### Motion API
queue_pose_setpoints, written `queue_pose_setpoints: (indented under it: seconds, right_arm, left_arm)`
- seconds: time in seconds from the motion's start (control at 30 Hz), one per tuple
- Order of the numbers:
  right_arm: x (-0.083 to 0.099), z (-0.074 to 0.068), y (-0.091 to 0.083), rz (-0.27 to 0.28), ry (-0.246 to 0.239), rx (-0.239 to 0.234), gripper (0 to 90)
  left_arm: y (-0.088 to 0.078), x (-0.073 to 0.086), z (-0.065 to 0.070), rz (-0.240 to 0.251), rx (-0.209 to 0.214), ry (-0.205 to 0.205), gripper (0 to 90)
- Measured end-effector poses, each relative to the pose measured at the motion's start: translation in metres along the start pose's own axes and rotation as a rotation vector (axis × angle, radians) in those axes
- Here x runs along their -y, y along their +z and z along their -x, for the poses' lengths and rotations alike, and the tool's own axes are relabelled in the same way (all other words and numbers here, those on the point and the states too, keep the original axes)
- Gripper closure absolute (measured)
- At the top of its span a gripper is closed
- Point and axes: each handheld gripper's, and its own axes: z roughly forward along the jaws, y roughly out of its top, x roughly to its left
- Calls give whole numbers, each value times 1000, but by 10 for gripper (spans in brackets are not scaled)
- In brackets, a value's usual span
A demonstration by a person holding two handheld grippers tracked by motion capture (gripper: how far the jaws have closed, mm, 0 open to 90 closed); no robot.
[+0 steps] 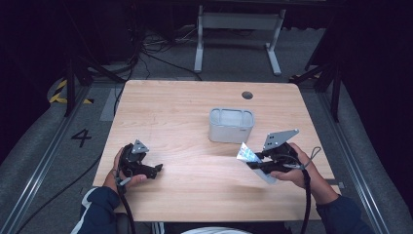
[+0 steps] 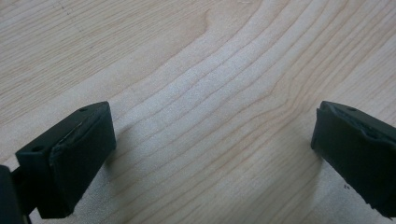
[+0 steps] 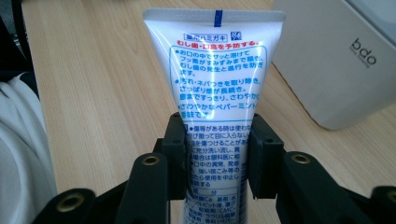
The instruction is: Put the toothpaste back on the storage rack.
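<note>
My right tongs (image 3: 217,154) pinch a white toothpaste tube (image 3: 215,79), lifted near-right over the desk (image 1: 185,112), just near of the grey container (image 1: 232,125). Left tongs (image 2: 210,158) spread wide, empty, resting near-left. Prob. mid-carry; next move likely needs tube brought over container opening, then release

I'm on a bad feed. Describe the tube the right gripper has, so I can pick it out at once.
Start at the wooden table and find the grey open-topped container near its middle. Just in front of that and to the right, the right gripper is shut on a white toothpaste tube. It alone carries blue and red Japanese print, with a flat crimped end pointing away from the hand.
</note>
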Motion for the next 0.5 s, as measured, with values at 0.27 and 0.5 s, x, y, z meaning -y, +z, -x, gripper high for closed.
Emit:
queue_pose_setpoints:
  seconds: [0.27,0.5]
  right_arm:
    - [-11,1,2,47,-4,19,659]
    - [-19,1,0,80,-14,26,659]
  left_arm:
    - [0,0,0,0,-1,0,2]
    - [0,0,0,0,0,-1,2]
